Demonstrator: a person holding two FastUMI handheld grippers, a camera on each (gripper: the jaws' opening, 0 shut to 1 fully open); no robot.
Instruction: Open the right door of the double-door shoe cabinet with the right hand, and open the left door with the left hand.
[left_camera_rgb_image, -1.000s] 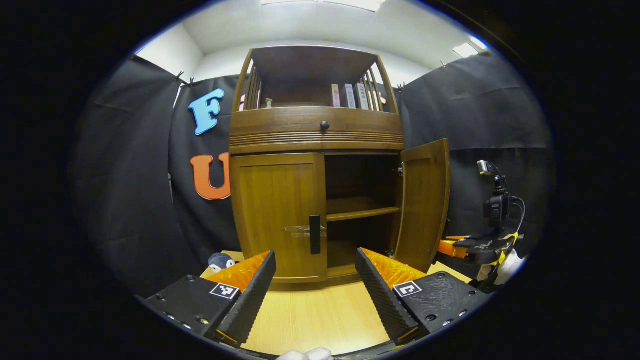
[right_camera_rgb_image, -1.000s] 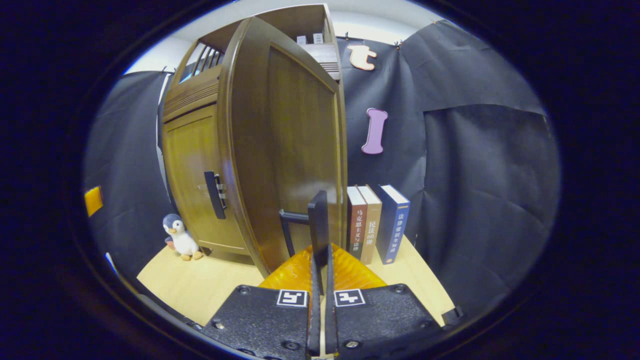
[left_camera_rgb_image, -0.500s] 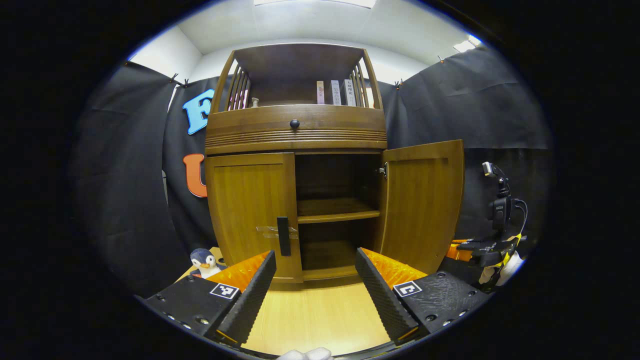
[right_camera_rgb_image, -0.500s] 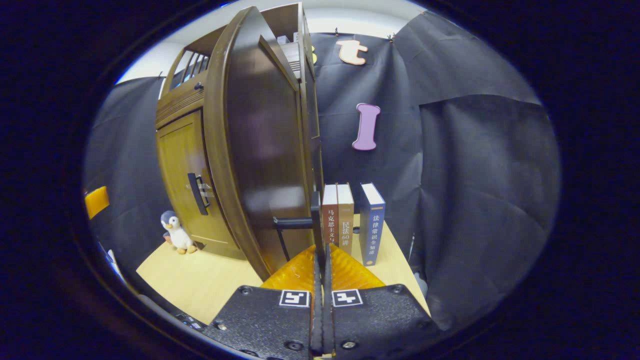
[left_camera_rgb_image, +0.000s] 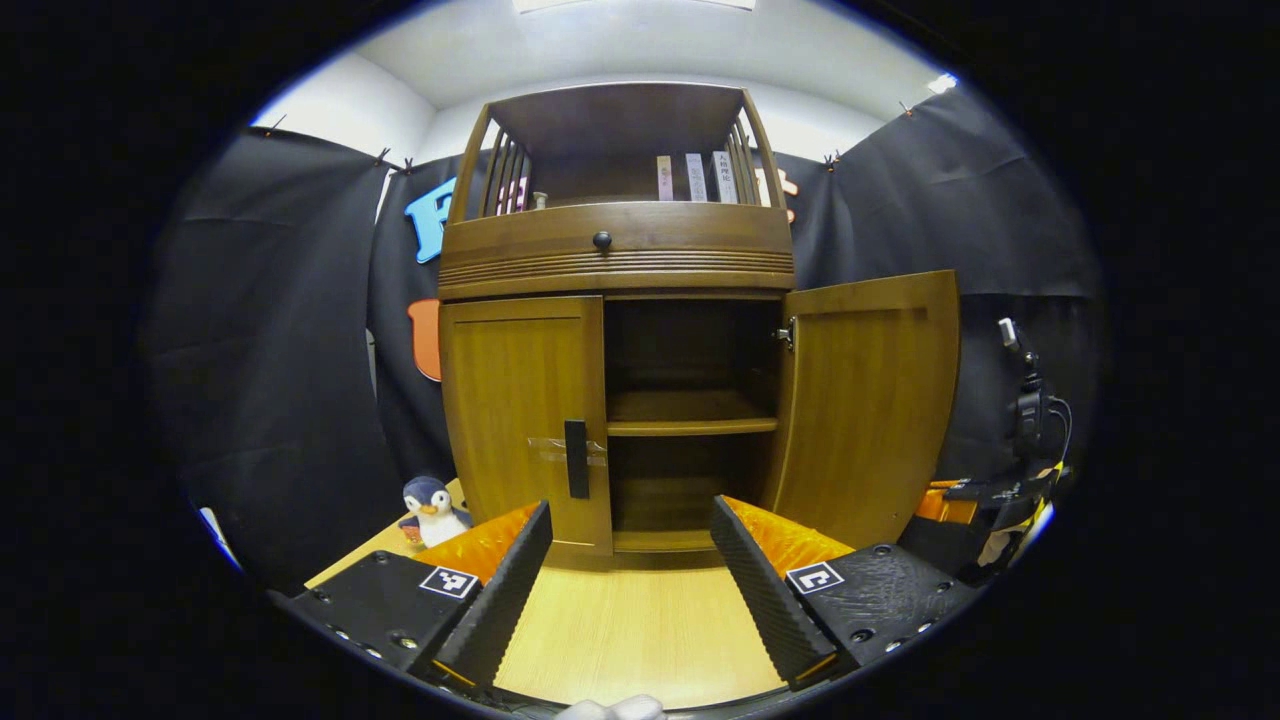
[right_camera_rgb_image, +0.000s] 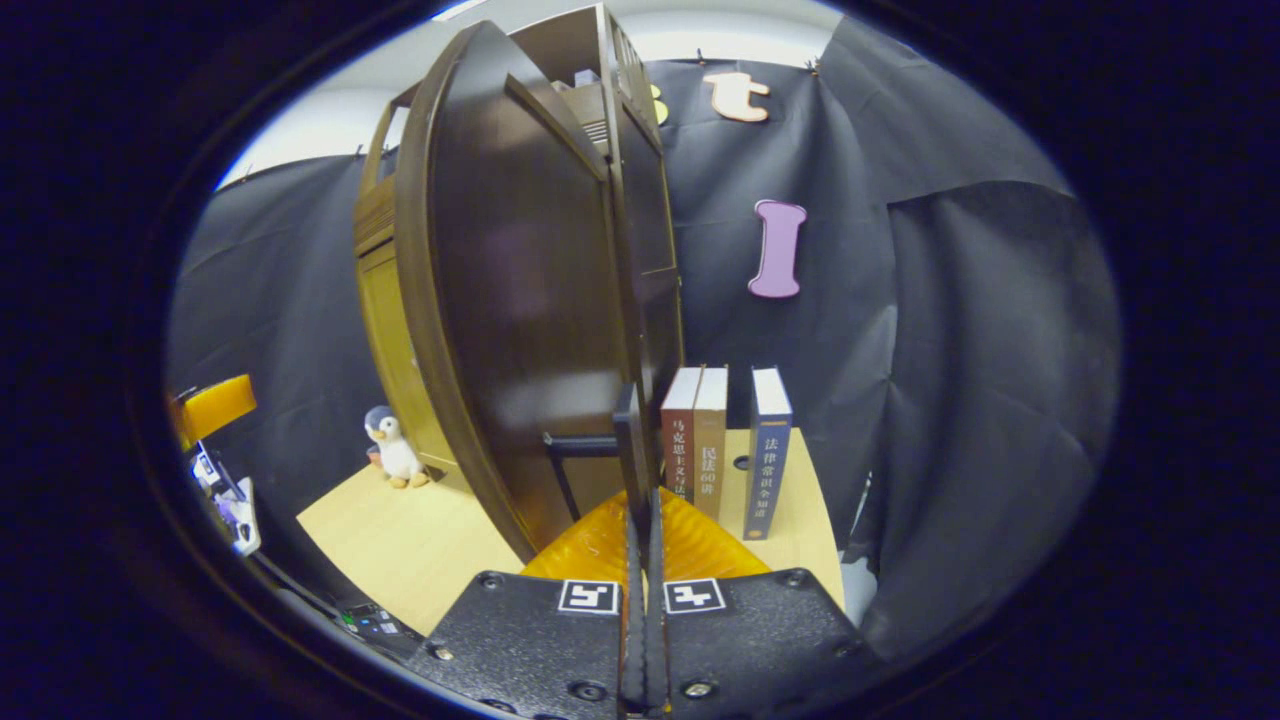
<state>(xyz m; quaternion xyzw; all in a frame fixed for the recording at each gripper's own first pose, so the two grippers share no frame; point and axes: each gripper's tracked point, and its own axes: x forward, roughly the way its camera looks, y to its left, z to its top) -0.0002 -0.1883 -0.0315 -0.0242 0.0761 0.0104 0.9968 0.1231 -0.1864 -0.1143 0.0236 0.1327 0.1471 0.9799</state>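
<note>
Wooden right door (left_camera_rgb_image: 868, 405) stands wide, right gripper (right_camera_rgb_image: 640, 520) clamping its handle (right_camera_rgb_image: 628, 450); left door (left_camera_rgb_image: 525, 420), at 11 o'clock of the spread left gripper (left_camera_rgb_image: 630, 570), remains closed.

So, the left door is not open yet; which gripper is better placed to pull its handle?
Left. The left gripper is open and faces the left door's handle just ahead. The right gripper is shut on the right door's handle, holding the right door open.
</note>
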